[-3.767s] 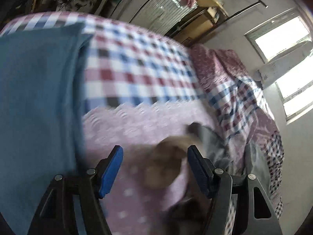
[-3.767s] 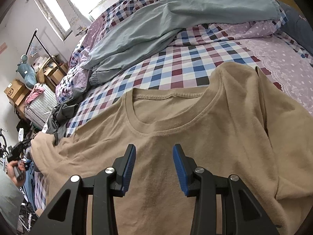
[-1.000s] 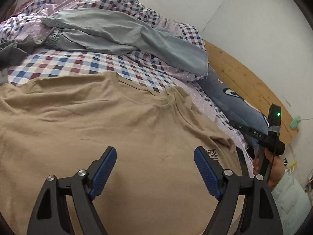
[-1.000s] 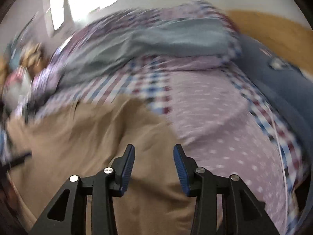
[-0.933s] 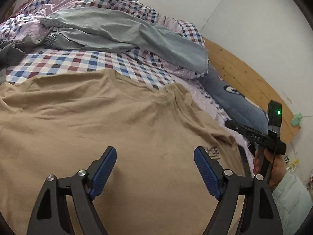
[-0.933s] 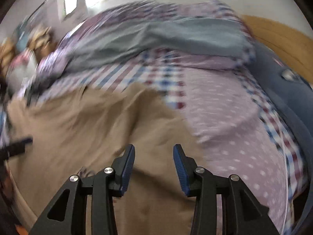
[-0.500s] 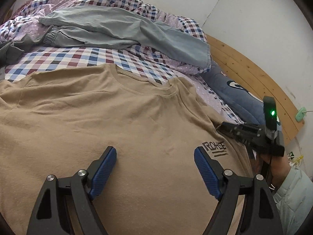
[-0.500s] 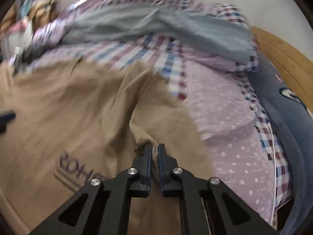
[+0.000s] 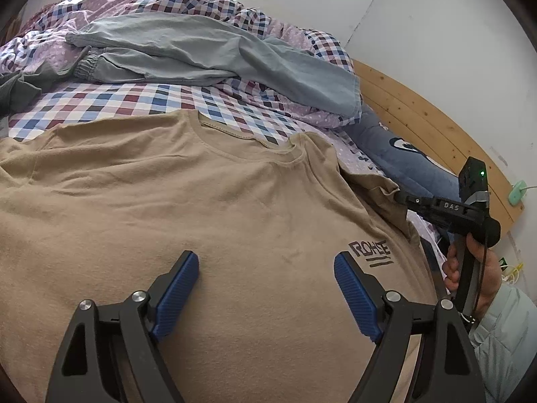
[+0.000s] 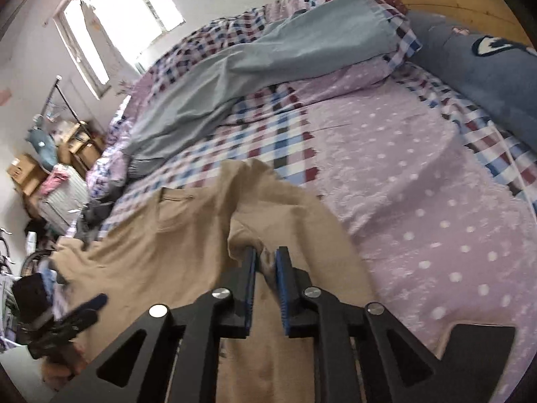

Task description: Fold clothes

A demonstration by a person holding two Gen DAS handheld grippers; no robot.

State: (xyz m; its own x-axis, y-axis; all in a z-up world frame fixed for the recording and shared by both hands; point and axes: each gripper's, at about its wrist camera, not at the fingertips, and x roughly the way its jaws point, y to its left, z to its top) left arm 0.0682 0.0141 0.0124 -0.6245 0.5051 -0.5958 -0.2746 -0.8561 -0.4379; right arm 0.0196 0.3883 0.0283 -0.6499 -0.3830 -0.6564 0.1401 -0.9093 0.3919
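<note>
A tan T-shirt (image 9: 188,208) with a dark chest logo lies front up across the bed. My left gripper (image 9: 265,268) hovers open above its chest, nothing between the blue pads. My right gripper (image 10: 266,265) is shut on the shirt's right sleeve (image 10: 268,215) and holds it lifted off the bedspread. In the left wrist view that same right gripper (image 9: 399,197) pinches the sleeve's edge at the shirt's right side, with a person's hand (image 9: 476,268) on its handle. My left gripper (image 10: 84,305) also shows, blurred, at the lower left of the right wrist view.
Light blue-grey trousers (image 9: 208,57) lie across the far side of the checked and dotted bedspread (image 10: 419,181). A blue pillow (image 9: 409,164) rests against the wooden headboard (image 9: 429,127). Boxes and clutter (image 10: 40,174) stand by the window wall beyond the bed.
My right gripper swung to the shirt's right sleeve, shut on it and raised it. My left gripper stayed open above the chest, shifting only slightly.
</note>
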